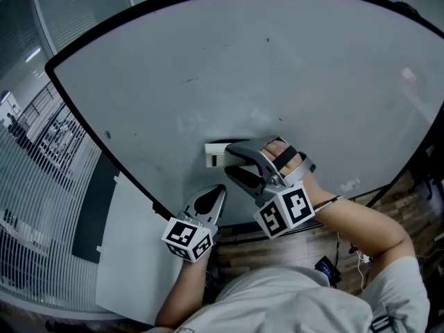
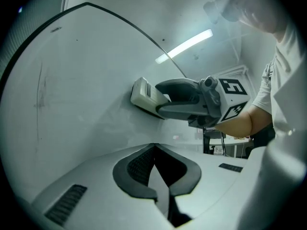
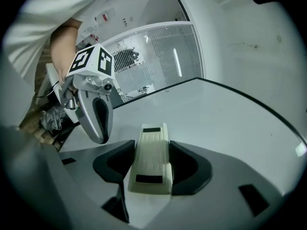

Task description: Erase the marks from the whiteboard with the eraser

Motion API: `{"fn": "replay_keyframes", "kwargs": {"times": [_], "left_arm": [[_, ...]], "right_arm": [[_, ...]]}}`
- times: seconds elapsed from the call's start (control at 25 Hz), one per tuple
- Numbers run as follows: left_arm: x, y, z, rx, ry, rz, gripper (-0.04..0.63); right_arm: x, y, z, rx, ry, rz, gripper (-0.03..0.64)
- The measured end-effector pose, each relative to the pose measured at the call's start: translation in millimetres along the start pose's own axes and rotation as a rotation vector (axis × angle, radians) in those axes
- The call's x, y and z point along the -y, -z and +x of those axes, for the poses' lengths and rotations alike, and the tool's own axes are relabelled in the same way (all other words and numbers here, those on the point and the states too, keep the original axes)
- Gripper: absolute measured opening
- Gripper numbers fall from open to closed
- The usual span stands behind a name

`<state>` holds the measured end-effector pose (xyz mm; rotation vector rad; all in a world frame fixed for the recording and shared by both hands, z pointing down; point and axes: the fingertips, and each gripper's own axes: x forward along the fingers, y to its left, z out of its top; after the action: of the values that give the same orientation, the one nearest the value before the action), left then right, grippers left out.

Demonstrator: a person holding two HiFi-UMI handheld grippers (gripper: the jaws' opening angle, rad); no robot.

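The whiteboard [image 1: 277,82] fills the head view, pale grey inside a black frame. It carries faint dark ticks [image 1: 191,80] and pale smudges near the middle. My right gripper [image 1: 230,159] is shut on the white eraser [image 1: 214,155], whose face lies against the board's lower middle. In the right gripper view the eraser [image 3: 151,157] sits lengthwise between the dark pads. The left gripper view shows the eraser [image 2: 143,94] pressed to the board [image 2: 72,80]. My left gripper [image 1: 219,190] hovers just below and left of the eraser, shut and holding nothing.
The board's black frame [image 1: 104,144] runs diagonally at the left. Beyond it are a glass partition and railing [image 1: 35,151]. A white panel [image 1: 132,248] hangs below the board. Wooden floor with cables [image 1: 333,255] lies under my right arm.
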<state>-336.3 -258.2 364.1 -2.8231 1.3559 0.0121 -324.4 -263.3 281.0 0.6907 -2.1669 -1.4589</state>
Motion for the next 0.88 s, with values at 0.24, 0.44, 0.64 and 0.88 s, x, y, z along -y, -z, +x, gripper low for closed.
{"fn": "replay_keyframes", "kwargs": {"times": [0.24,0.44,0.64,0.88], "left_arm": [[0,7,-9,-0.020,-0.019,-0.007,0.008],[0,16,-17,-0.037,-0.036,-0.022,0.008],[-1,20,-21,-0.042,-0.053,-0.033,0.008],[7,20,-24,-0.037,-0.067,-0.038,0.008]], "right_arm": [[-55,19,9,-0.039,-0.075,0.021,0.238],[-76,27,11,-0.058,-0.100,0.023,0.238],[-74,24,9,-0.052,-0.107,0.048,0.238],[-76,16,-19,-0.016,-0.087,0.176,0.236]]}}
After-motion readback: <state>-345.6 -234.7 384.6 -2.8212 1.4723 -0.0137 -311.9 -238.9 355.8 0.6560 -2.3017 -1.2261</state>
